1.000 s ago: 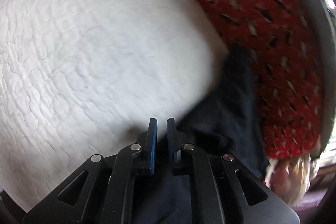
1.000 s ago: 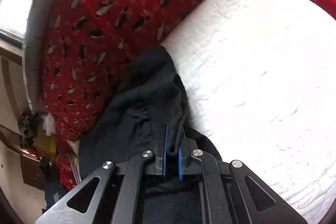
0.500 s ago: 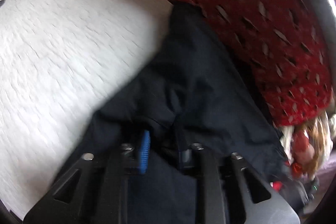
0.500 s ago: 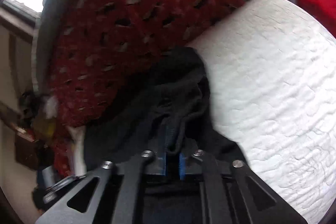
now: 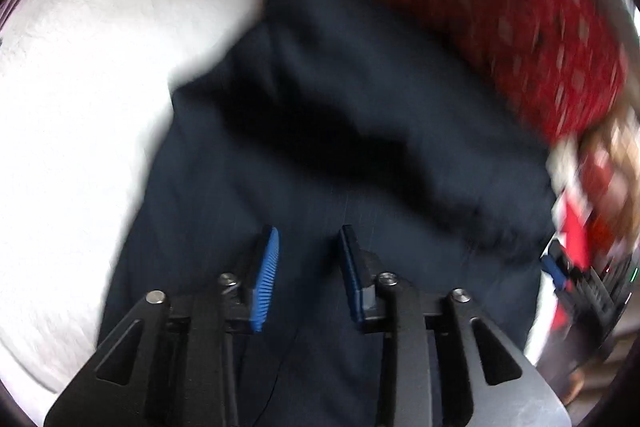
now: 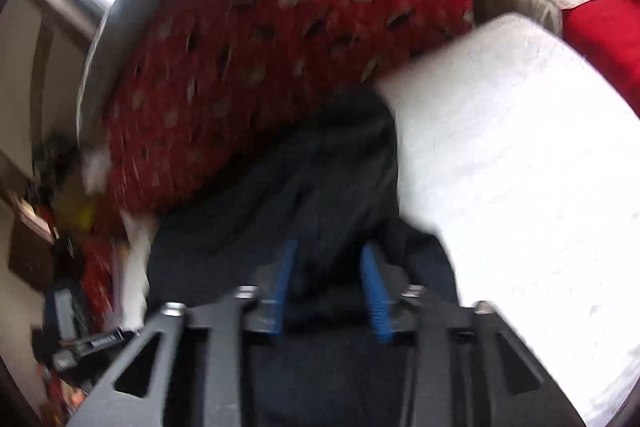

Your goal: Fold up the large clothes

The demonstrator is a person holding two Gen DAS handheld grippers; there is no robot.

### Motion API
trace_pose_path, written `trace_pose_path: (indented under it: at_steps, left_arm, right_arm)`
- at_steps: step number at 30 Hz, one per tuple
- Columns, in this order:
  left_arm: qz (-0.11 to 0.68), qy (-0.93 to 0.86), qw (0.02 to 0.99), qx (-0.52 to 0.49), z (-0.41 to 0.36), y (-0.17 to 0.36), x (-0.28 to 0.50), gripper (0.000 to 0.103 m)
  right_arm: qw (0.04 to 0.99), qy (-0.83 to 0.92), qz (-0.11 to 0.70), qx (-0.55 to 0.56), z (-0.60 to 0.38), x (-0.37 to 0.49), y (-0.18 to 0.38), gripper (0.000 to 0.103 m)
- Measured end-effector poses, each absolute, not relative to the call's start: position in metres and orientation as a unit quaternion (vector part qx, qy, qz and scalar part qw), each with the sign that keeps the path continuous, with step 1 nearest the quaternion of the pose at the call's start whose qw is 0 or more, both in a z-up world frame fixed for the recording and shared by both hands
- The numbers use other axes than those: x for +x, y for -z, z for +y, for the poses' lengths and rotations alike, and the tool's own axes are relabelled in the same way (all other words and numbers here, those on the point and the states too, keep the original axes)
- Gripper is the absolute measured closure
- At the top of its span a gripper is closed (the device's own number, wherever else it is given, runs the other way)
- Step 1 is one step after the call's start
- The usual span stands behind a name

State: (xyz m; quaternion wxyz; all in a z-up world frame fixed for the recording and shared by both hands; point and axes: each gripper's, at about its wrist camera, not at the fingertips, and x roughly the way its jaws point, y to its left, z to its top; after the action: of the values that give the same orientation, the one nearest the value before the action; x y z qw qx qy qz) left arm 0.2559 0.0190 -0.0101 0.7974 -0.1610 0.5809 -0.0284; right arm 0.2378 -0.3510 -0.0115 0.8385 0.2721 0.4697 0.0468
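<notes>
Both grippers are seen with their jaws spread apart and nothing clamped between the blue pads. Left gripper (image 5: 308, 259) is held just above the dark garment (image 5: 360, 155), whose cloth fills the gap between the pads without being pinched. Right gripper (image 6: 330, 275) is likewise parted over the same dark garment (image 6: 320, 187); whether its pads touch the cloth cannot be told, since both views are blurred.

The garment is laid on the white quilted bed (image 5: 80, 107), along the edge where the white cover meets a red patterned blanket (image 6: 280, 27). It is seen as a loose, elongated heap with deep creases and one narrow end reaching toward the blanket; no neat fold line or squared edge can be made out.

The task is judged to be at an early stage: the garment has been brought onto the bed but is not yet spread flat. Flattening, aligning of the edges and the folds themselves appear to be left. A fresh grasp on an edge or corner would be needed first.
</notes>
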Motion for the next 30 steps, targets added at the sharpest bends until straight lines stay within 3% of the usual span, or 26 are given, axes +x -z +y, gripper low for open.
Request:
trace_pose_path:
  at_steps: [3,8,10,12,13,21,25,27,30]
  left_arm:
    - [0.576,0.029,0.809,-0.11,0.006,0.001,0.239,0.071]
    - [0.595,0.071,0.791,-0.126,0.023,-0.018,0.201,0.07]
    - [0.596,0.076,0.791,-0.117,0.042,-0.024,0.176,0.067]
    - [0.598,0.07,0.791,-0.109,0.065,-0.028,0.149,0.052]
    - [0.6,0.065,0.79,-0.106,0.068,-0.027,0.148,0.05]
    - [0.648,0.059,0.747,-0.137,0.133,0.015,0.093,0.049]
    - [0.672,0.085,0.718,-0.161,0.13,0.044,0.084,0.049]
    - [0.67,0.091,0.719,-0.159,0.125,0.052,0.082,0.04]
    - [0.659,0.109,0.731,-0.139,0.114,0.058,0.076,0.039]
  right_arm:
    - [0.83,-0.024,0.515,0.213,-0.334,0.221,0.024,0.068]
    - [0.807,-0.025,0.557,0.194,-0.33,0.17,0.009,0.064]
    - [0.802,-0.023,0.569,0.18,-0.334,0.143,0.005,0.057]
    - [0.8,-0.014,0.575,0.171,-0.343,0.109,0.003,0.051]
    - [0.798,-0.009,0.578,0.171,-0.35,0.09,0.004,0.047]
    - [0.764,-0.025,0.593,0.255,-0.392,-0.026,0.031,0.038]
    - [0.765,-0.051,0.591,0.252,-0.389,-0.033,0.04,0.035]
    - [0.763,-0.085,0.59,0.252,-0.384,-0.035,0.042,0.034]
    - [0.75,-0.144,0.603,0.229,-0.362,-0.037,0.038,0.034]
